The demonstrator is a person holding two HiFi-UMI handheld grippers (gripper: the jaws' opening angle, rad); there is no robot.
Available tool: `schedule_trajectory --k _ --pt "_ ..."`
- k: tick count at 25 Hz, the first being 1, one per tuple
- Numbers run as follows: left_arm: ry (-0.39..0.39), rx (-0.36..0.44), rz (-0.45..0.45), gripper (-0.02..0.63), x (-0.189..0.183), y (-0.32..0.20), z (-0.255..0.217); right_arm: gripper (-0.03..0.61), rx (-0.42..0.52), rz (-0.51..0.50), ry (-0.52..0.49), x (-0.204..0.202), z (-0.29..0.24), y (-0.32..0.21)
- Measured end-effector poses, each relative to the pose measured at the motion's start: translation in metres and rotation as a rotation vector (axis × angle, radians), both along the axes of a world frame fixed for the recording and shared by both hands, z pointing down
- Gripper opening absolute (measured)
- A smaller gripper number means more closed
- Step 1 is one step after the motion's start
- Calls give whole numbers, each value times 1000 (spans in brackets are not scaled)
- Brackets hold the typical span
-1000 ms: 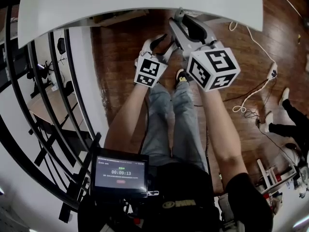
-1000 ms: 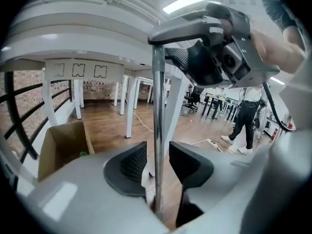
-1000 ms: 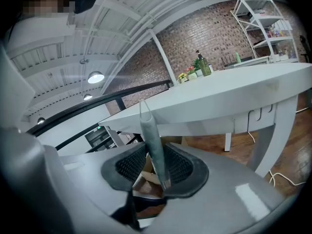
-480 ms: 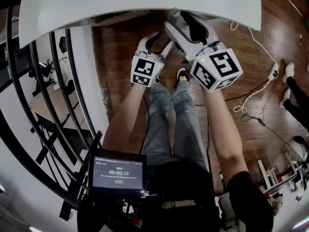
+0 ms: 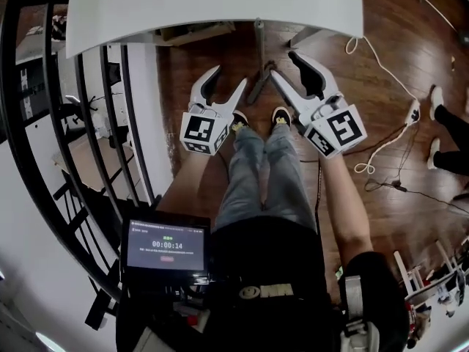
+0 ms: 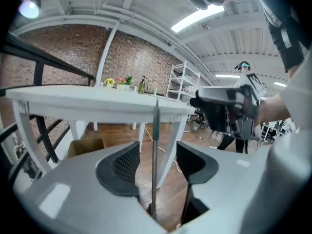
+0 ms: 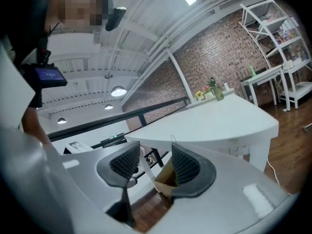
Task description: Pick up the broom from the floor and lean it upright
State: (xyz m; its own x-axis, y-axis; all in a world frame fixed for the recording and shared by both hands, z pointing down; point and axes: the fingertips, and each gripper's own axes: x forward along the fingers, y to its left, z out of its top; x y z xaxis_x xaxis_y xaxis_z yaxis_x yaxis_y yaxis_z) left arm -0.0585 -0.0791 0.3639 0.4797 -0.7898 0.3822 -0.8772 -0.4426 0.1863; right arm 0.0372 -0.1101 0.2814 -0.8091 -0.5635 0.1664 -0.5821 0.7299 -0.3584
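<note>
The broom [image 5: 258, 79] stands nearly upright on the wooden floor, its thin grey handle [image 6: 155, 145] resting against the edge of the white table [image 5: 220, 6]. My left gripper [image 5: 226, 79] is just left of it. Its jaws are opening, and the handle shows in the gap between them [image 6: 156, 152], clear of both pads. My right gripper [image 5: 283, 63] is just right of the broom. Its jaws stand wide and are closing slightly with nothing between them [image 7: 152, 152]; only the table [image 7: 219, 116] and a cardboard box [image 7: 165, 172] lie beyond.
A black railing [image 5: 88, 123] runs down the left. Under the table sits a cardboard box [image 5: 190, 31]. White and black cables [image 5: 381, 145] trail over the floor at right, near another person's feet [image 5: 440, 101]. My own feet [image 5: 282, 114] are just behind the broom.
Both grippers have drawn back from the table edge and spread their jaws. The broom handle is free of them and leans on the table.
</note>
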Motion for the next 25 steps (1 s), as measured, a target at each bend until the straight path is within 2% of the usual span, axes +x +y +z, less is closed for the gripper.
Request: schedule_trajectory --k 3,6,7,8,9,11,14,19,22,25 --pt "16 76 -11 199 6 24 -79 203 67 -56 -30 -2 -53 37" --pt "42 116 11 126 27 39 -144 187 127 -57 -77 10 -105 56" --pt "45 127 24 59 35 42 -158 145 151 -55 -98 13 -117 58" --pt "44 136 38 14 40 46 -166 40 173 -61 -120 13 -122 58" --pt "43 147 53 14 44 48 -171 3 189 -73 -131 9 -121 58" --pt "34 188 66 14 47 41 -179 3 208 -97 -110 0 -111 48" --pt "12 245 11 14 40 25 -188 3 220 -117 -95 -13 -106 35" --pt "35 279 -74 14 33 2 -202 3 240 -132 -96 -25 -115 17" --pt "36 286 -82 15 34 -1 -204 3 206 -132 -63 -27 -105 13" --pt "32 289 -97 15 33 -6 -205 3 221 -137 -43 -28 -103 5"
